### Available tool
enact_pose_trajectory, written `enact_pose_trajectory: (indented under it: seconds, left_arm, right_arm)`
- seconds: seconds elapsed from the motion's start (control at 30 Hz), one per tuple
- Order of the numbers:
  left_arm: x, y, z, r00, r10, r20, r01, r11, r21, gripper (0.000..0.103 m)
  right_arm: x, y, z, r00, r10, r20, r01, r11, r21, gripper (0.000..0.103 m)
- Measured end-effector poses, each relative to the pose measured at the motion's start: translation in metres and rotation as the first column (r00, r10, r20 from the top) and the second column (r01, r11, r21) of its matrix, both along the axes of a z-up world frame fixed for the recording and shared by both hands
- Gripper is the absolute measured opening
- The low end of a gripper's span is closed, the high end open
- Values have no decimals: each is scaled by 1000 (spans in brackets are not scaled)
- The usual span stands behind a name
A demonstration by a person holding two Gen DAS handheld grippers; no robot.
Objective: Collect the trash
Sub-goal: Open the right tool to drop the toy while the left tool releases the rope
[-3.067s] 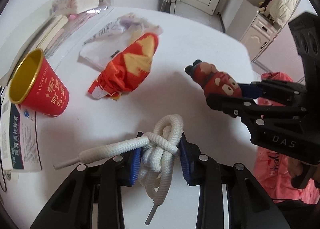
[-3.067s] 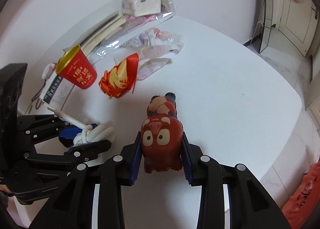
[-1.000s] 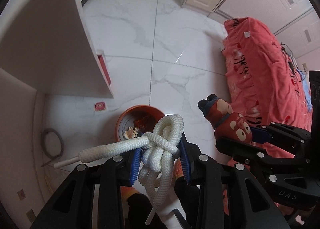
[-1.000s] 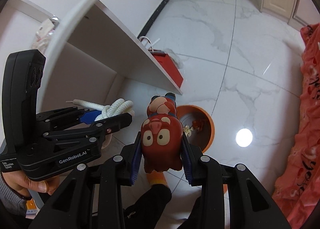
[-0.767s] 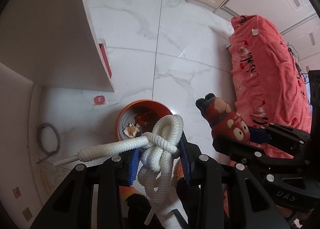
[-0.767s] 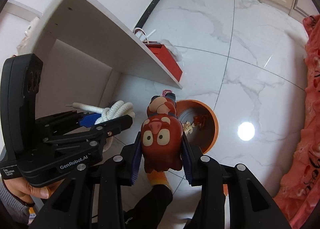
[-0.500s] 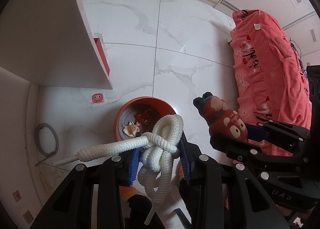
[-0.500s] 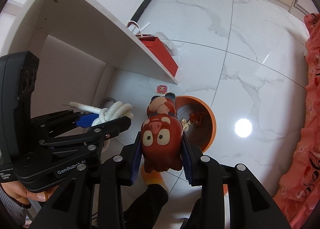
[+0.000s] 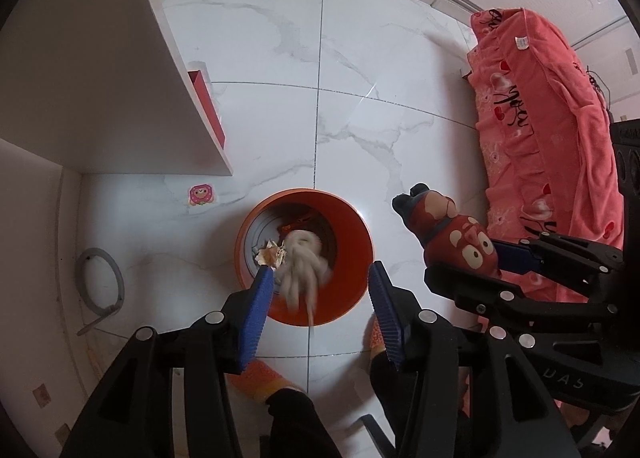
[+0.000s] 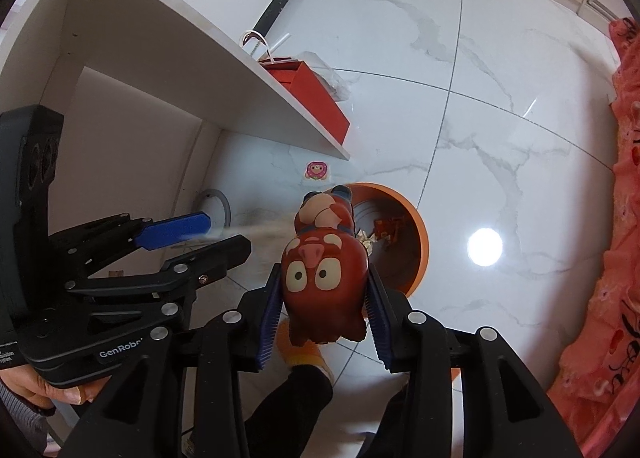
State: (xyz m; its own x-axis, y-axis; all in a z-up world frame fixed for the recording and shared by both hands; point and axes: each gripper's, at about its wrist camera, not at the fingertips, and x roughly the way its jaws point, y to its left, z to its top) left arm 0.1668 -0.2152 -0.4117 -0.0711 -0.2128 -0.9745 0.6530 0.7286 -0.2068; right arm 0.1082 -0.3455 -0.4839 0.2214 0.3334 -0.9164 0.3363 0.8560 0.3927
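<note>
Left gripper (image 9: 320,298) jaws have just been opening, now spread wide with nothing between the pads; the knotted white rope (image 9: 302,262), clamped half a second ago, is blurred mid-fall into the orange bin (image 9: 362,234) directly below. 1 item effectively binned. Right gripper (image 10: 322,314) jaws have also just been opening, the red pig toy (image 10: 322,282) sits between the pads over the bin rim, grip looks loosened, likely dropping next; 2 releases nearly together
</note>
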Motion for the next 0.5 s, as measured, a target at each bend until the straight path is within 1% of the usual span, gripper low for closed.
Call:
enact_pose_trajectory:
  seconds: [0.07, 0.13, 0.17, 0.23, 0.5]
  left_arm:
    - [0, 1, -1, 1000, 1, -2, -1, 1000, 7, 51]
    - [1, 2, -2, 1000, 3, -4, -3, 1000, 13, 52]
    - [1, 2, -3, 1000, 3, -6, -3, 1000, 15, 53]
    - [0, 3, -3, 1000, 7, -5, -7, 1000, 16, 55]
    - [1, 6, 0, 1000, 12, -3, -12, 1000, 24, 55]
  right_arm:
    - [0, 1, -1, 1000, 0, -5, 0, 1000, -5, 43]
    - [0, 0, -1, 1000, -7, -4, 7, 1000, 0, 50]
    - [0, -1, -2, 1000, -11, -3, 11, 1000, 1, 51]
    - [0, -1, -1, 1000, -8, -1, 8, 1000, 0, 51]
    - [0, 0, 5, 1000, 0, 7, 0, 1000, 1, 51]
